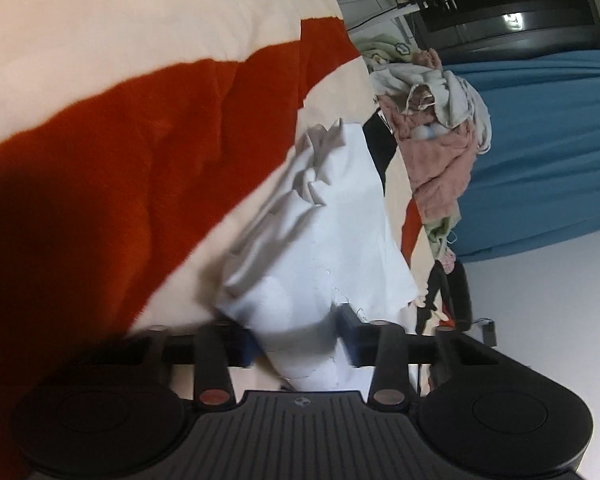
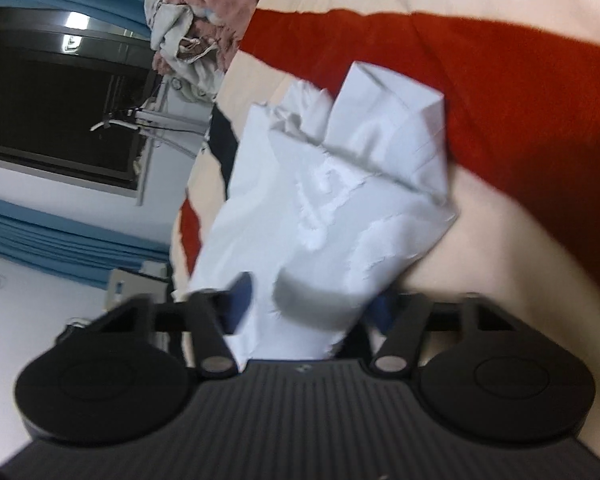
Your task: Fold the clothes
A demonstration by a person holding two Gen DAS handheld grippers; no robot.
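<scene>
The left gripper (image 1: 298, 340) pinches a bunched edge of the white garment (image 1: 320, 240), which runs straight ahead from its blue pads (image 1: 350, 330) across the cream and red blanket (image 1: 140, 140), long axis in line with the fingers. The right gripper (image 2: 308, 308) likewise clamps its own end of the white garment (image 2: 340, 184), so both hands seem equally near. No container shows; unfolded laundry lies in a heap (image 1: 436, 120) beyond.
</scene>
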